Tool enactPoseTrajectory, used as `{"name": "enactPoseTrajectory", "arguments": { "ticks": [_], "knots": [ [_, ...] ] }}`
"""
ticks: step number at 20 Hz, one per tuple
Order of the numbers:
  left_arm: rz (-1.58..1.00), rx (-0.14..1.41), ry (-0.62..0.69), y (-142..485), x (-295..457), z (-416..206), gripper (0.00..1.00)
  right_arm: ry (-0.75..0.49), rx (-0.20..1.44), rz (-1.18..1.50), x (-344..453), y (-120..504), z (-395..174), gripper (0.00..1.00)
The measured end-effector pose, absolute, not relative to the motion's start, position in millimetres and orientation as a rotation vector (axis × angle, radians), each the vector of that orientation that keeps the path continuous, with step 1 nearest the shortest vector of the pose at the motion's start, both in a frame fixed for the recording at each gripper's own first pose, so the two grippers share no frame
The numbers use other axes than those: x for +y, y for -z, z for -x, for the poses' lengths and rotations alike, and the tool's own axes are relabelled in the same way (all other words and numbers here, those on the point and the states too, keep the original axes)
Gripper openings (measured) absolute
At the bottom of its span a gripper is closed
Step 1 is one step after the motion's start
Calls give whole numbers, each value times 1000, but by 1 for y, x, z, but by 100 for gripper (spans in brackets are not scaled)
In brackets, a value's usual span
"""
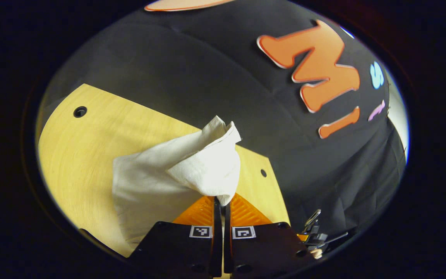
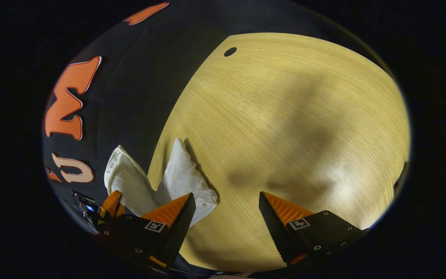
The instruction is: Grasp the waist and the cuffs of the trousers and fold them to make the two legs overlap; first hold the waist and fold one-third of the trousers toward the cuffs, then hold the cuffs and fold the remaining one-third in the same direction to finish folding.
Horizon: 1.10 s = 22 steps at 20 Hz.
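Your left gripper [image 1: 220,201] is clamped on the white trousers [image 1: 176,174], its fingers pressed together with a fold of cloth bunched above the tips toward 12 o'clock. The garment trails to 9 o'clock over the wooden table [image 1: 87,139]. Your right gripper [image 2: 227,201] stands spread apart, holding nothing; the trousers [image 2: 180,178] lie at its 10 o'clock, on the table [image 2: 285,116].

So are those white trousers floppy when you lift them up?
Probably floppy: the white trousers droop in soft folds from the left gripper, whose fingers are pinched shut on them. Probably light too, since that one pinch holds them up. The right gripper is open over the table.
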State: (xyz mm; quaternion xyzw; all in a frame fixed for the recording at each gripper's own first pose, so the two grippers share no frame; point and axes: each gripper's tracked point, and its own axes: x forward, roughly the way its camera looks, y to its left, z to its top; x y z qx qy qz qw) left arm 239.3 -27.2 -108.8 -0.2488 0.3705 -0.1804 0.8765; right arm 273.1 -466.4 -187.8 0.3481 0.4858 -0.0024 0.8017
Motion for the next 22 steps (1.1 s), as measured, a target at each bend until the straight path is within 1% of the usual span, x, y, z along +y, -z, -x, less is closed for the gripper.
{"name": "enactPoseTrajectory", "arguments": {
  "ticks": [1, 2, 3, 4, 9, 10, 11, 12, 14, 16, 17, 18, 19, 22],
  "knots": [
    [498, 795, 384, 117, -35, -238, 5, 12, 1042, -750, -472, 188, -271, 100],
    [481, 821, 386, 125, -44, -236, 6, 18, 1042, -753, -477, 188, -268, 98],
    [463, 848, 381, 135, -50, -233, 6, 25, 1042, -757, -483, 188, -268, 100],
    [444, 878, 370, 143, -54, -230, 5, 32, 1042, -761, -488, 189, -266, 99],
    [371, 1000, 347, 192, -88, -213, 6, 60, 1045, -776, -500, 197, -261, 99],
    [358, 1022, 352, 203, -95, -210, 6, 64, 1045, -777, -499, 198, -260, 99],
    [358, 1042, 367, 208, -101, -203, 11, 67, 1045, -777, -499, 197, -260, 99],
    [363, 1063, 379, 208, -105, -195, 8, 69, 1044, -774, -499, 196, -259, 99],
    [395, 1086, 418, 213, -123, -187, 54, 75, 1044, -761, -498, 198, -260, 99],
    [372, 1086, 424, 216, -127, -180, 100, 75, 1044, -735, -496, 197, -260, 99],
    [349, 1074, 421, 217, -125, -178, 100, 72, 1043, -721, -494, 197, -262, 100],
    [328, 1061, 419, 214, -121, -177, 100, 69, 1041, -708, -491, 196, -262, 98],
    [301, 1044, 411, 211, -114, -173, 100, 60, 1036, -696, -487, 193, -265, 99],
    [241, 972, 359, 190, -75, -175, 100, 28, 1013, -639, -476, 178, -272, 99]
  ]
}}
